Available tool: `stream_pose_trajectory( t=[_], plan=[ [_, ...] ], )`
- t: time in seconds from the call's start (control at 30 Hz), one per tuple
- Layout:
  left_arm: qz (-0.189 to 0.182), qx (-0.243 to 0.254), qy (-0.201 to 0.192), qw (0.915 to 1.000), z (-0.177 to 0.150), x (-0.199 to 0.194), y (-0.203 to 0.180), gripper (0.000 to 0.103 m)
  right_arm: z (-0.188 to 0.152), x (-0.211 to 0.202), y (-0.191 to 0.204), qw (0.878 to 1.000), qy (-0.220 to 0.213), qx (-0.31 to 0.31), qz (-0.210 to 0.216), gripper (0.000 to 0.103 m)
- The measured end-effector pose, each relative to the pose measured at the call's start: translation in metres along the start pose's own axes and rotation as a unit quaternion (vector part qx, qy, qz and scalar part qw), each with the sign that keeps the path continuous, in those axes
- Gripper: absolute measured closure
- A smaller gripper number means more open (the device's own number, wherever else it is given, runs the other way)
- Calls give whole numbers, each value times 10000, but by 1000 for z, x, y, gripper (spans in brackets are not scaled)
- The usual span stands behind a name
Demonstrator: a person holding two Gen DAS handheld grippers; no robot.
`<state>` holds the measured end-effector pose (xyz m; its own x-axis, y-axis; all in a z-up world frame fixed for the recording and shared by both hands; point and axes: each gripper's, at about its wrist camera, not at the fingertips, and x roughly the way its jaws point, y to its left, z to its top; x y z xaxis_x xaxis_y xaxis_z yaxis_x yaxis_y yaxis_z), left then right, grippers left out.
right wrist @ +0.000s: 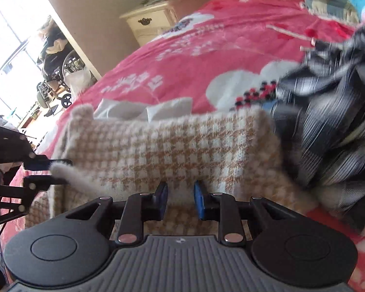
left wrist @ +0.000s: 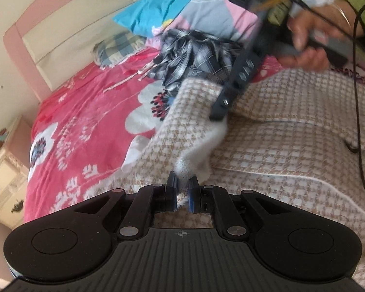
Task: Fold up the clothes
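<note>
A beige-and-white houndstooth sweater (left wrist: 279, 146) lies on the bed. One flap of it (right wrist: 170, 146) is raised, and its white fuzzy inside shows. My left gripper (left wrist: 183, 185) is shut on the flap's white edge; in the right wrist view it (right wrist: 65, 171) comes in from the left. My right gripper (right wrist: 180, 189) pinches the same flap further along, jaws slightly apart with thick knit between them. In the left wrist view it (left wrist: 220, 114) comes down from the upper right, held by a hand (left wrist: 309, 41).
A crumpled black-and-white plaid shirt (left wrist: 194, 56) (right wrist: 333, 133) lies just beyond the sweater on the pink floral bedcover (left wrist: 85, 121). Pillows (left wrist: 153, 12) and a headboard (left wrist: 48, 24) lie behind. A cream nightstand (right wrist: 153, 22) stands beside the bed. A black cable (left wrist: 357, 97) trails over the sweater.
</note>
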<state>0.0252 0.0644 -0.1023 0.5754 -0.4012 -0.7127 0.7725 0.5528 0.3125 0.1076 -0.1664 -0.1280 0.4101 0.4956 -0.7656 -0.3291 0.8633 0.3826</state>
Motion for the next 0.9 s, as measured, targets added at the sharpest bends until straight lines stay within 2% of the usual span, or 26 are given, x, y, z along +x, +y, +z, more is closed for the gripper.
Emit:
stream_pose_trajectory(
  t=[0.1, 0.2, 0.27, 0.3, 0.37, 0.43, 0.5, 0.6, 0.63, 0.67, 0.7, 0.77, 0.8, 0.83, 0.9],
  plan=[
    [71, -26, 103, 9999, 4, -5, -3, 91, -7, 9, -6, 9997, 16, 227, 85, 77],
    [61, -303, -67, 9995, 15, -25, -10, 83, -14, 13, -15, 9986, -37, 471, 227, 78],
    [-3, -201, -236, 9995, 21, -36, -21, 40, -15, 12, -17, 9982, -84, 524, 267, 78],
    [71, 28, -283, 9996, 22, -35, -29, 36, -15, 11, -17, 9981, -99, 544, 280, 78],
    [265, 577, -300, 9975, 24, -27, -45, 37, -15, 12, -15, 9984, -99, 491, 251, 78],
    [679, 1058, -225, 9918, 26, -9, -55, 40, -15, 10, -11, 9992, -117, 355, 168, 78],
    [735, 1138, -157, 9907, 31, 6, -52, 41, -17, 4, -5, 9997, -203, 141, 19, 78],
    [720, 1332, 40, 9885, 35, 27, -49, 50, -26, -25, 21, 9930, -686, -907, -325, 75],
    [654, 1443, 165, 9872, 34, 34, -48, 55, -34, -34, 36, 9823, -882, -1556, -563, 73],
    [617, 1557, 255, 9856, 32, 37, -49, 59, -43, -41, 50, 9646, -1072, -2260, -834, 70],
    [581, 1666, 343, 9837, 30, 40, -49, 60, -51, -44, 62, 9434, -1226, -2874, -1113, 65],
    [598, 1607, 399, 9844, 27, 40, -48, 71, -62, -38, 79, 8928, -1376, -3930, -1719, 60],
    [552, 1536, 426, 9857, 27, 40, -46, 74, -65, -29, 82, 8690, -1292, -4375, -1916, 58],
    [503, 1493, 418, 9866, 26, 39, -45, 83, -67, -16, 82, 8497, -1025, -4763, -2017, 56],
    [433, 1450, 421, 9876, 25, 38, -43, 89, -71, 11, 79, 8074, -423, -5465, -2184, 57]
  ],
)
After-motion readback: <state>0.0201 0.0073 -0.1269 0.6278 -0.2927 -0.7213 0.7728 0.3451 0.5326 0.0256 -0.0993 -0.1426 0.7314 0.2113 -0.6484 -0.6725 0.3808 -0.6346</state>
